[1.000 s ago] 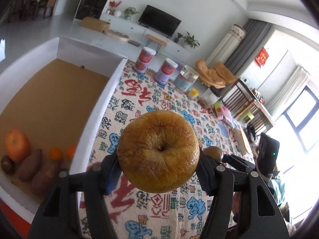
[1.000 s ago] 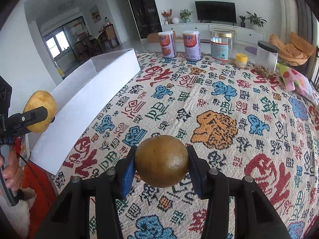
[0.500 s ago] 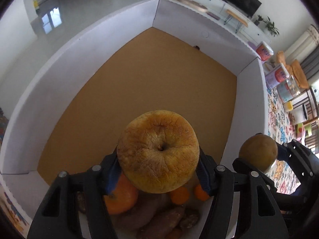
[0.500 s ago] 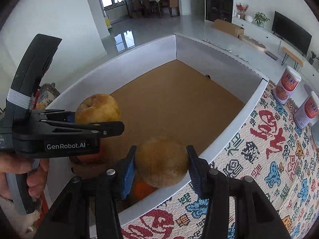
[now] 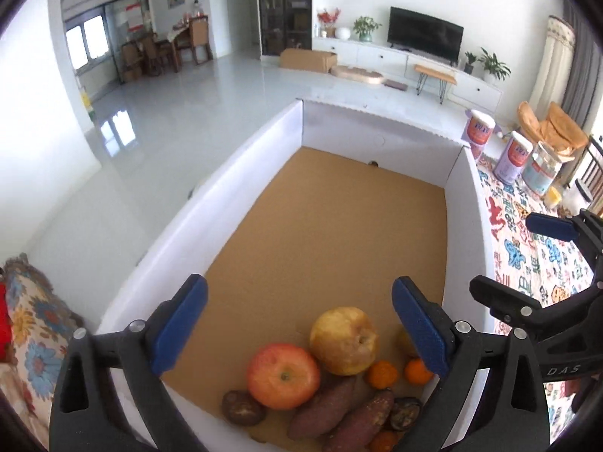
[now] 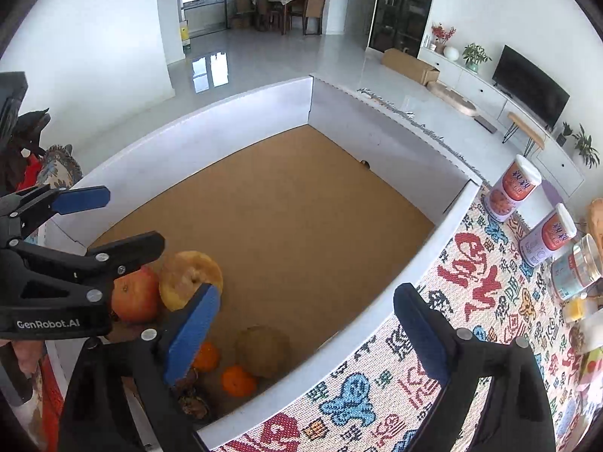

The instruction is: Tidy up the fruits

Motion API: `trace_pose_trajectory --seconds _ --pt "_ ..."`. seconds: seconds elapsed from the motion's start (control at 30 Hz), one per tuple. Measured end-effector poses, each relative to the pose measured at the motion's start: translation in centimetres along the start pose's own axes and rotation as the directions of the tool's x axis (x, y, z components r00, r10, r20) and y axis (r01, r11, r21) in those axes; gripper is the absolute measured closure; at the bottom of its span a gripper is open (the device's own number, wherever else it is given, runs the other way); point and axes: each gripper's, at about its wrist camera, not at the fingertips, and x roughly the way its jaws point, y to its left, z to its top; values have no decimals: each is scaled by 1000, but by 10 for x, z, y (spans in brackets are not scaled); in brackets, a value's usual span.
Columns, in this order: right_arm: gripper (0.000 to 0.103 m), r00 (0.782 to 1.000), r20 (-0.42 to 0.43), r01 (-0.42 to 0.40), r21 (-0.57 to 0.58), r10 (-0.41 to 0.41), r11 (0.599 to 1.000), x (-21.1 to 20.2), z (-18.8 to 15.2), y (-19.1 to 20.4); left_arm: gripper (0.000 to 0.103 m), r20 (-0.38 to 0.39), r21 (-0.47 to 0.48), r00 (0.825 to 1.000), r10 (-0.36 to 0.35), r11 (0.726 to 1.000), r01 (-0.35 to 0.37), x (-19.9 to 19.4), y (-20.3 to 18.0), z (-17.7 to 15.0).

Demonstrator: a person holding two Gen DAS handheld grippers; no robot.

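The white box with a brown cardboard floor (image 5: pixel 324 233) (image 6: pixel 286 218) lies under both grippers. My left gripper (image 5: pixel 297 301) is opening wide with nothing between its blue pads. Below it a wrinkled yellow apple (image 5: pixel 343 341) (image 6: pixel 190 278) rests against a red apple (image 5: pixel 283 374) (image 6: pixel 133 297). Around them lie sweet potatoes (image 5: pixel 324 410), mandarins (image 5: pixel 382 373) (image 6: pixel 237 380) and dark small fruits (image 5: pixel 241 406). My right gripper (image 6: pixel 307 297) is also opening and empty, above the box's near wall (image 6: pixel 358 331). A round brown fruit (image 6: pixel 264 350) lies loose in the corner beneath it.
A tablecloth with bright characters (image 6: pixel 471 301) covers the table to the right of the box. On it stand two cans (image 6: pixel 512 188) and a glass jar (image 6: pixel 576 267). A hand (image 6: pixel 22 358) holds the left gripper's handle. Most of the box floor is bare cardboard.
Both grippers swung from over the tablecloth to over the box. Their jaws opened, and the yellow apple and the brown fruit now lie in the box's near corner.
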Motion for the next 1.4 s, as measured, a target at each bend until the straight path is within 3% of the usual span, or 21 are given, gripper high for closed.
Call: trace_pose_trajectory --seconds 0.07,0.1,0.2,0.33,0.47,0.7,1.1,1.4 --pt "1 1000 16 12 32 -13 999 -19 -4 -3 1 75 4 994 75 997 -76 -23 1 -4" --pt "1 1000 8 26 47 -26 999 -25 -6 -5 1 75 2 993 93 996 -93 -30 2 -7" --pt "1 999 -15 46 100 -44 994 -43 -19 -4 1 6 33 996 90 995 -90 -39 8 -15" --pt "1 998 -49 -16 200 27 980 -63 -45 5 1 -101 26 991 83 996 -81 -51 16 -35" --pt "1 994 -67 -69 266 90 961 -75 -69 23 1 -86 3 994 67 998 -67 -63 24 -52" --pt "1 994 -82 -50 226 70 973 -76 -80 56 1 -118 -12 989 84 996 -86 -60 36 -59" --pt "1 996 -87 8 185 9 983 -74 -74 69 1 -122 -36 989 87 995 -92 -61 45 -62" --pt "1 997 -73 24 172 -12 985 -77 -71 72 1 -118 -85 993 27 996 -37 -62 51 -64"
